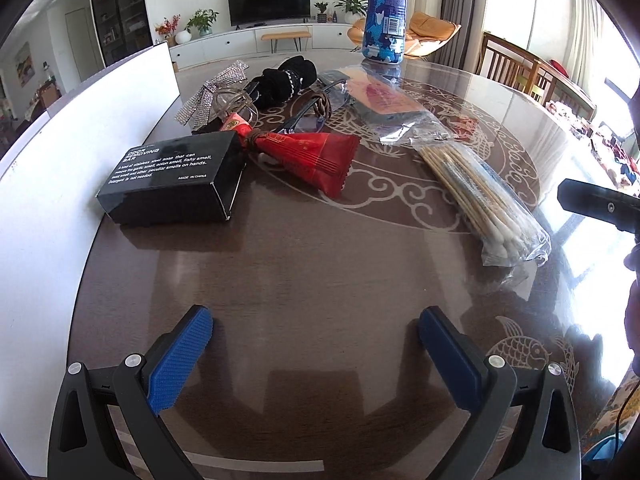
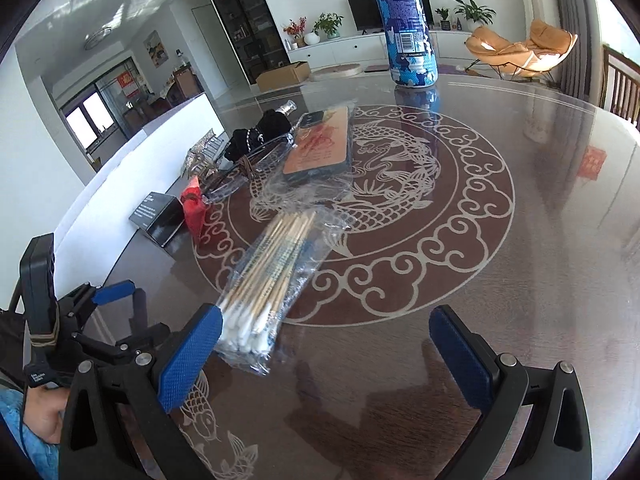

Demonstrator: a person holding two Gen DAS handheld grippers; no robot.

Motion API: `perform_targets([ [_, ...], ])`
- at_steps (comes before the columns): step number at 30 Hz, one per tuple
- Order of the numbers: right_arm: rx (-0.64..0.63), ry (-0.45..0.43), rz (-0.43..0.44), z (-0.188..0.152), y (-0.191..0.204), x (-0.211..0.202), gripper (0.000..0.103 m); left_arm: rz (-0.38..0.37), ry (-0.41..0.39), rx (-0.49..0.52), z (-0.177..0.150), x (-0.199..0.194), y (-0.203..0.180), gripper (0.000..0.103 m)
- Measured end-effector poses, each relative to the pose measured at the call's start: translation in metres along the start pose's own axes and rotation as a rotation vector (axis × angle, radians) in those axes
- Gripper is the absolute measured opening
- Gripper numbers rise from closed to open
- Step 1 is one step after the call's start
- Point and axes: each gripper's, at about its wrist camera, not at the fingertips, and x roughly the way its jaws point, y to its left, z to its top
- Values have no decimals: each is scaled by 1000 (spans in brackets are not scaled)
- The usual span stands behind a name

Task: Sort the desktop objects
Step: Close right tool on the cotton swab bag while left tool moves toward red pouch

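My left gripper (image 1: 316, 328) is open and empty above bare table, short of a black box (image 1: 172, 182) and a red tasselled sachet (image 1: 312, 158). A clear bag of cotton swabs (image 1: 480, 196) lies to its right. My right gripper (image 2: 326, 332) is open and empty; its left pad (image 2: 188, 356) sits beside the cotton ends of the swab bag (image 2: 272, 276). Beyond lie a bagged orange phone case (image 2: 320, 144), glasses (image 1: 316, 114), a black hair tie (image 1: 284, 80) and a sparkly bow (image 1: 204, 100). A blue camouflage bottle (image 2: 406, 24) stands at the far side.
A white board (image 1: 80, 132) stands along the left of the round glossy table (image 2: 520, 280). The left gripper shows at the lower left of the right wrist view (image 2: 108, 300). Wooden chairs (image 1: 516, 64) stand past the table's right edge.
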Motion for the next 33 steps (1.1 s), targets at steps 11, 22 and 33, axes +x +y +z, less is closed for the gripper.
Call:
perform_targets([
  [11, -254, 152, -125, 7, 72, 77, 103, 30, -5, -43, -14, -8, -1, 103],
  [22, -245, 33, -163, -8, 23, 40, 45, 116, 95, -322, 34, 19, -10, 103],
  [33, -242, 34, -161, -7, 21, 38, 45, 250, 127, -412, 100, 71, -6, 103],
])
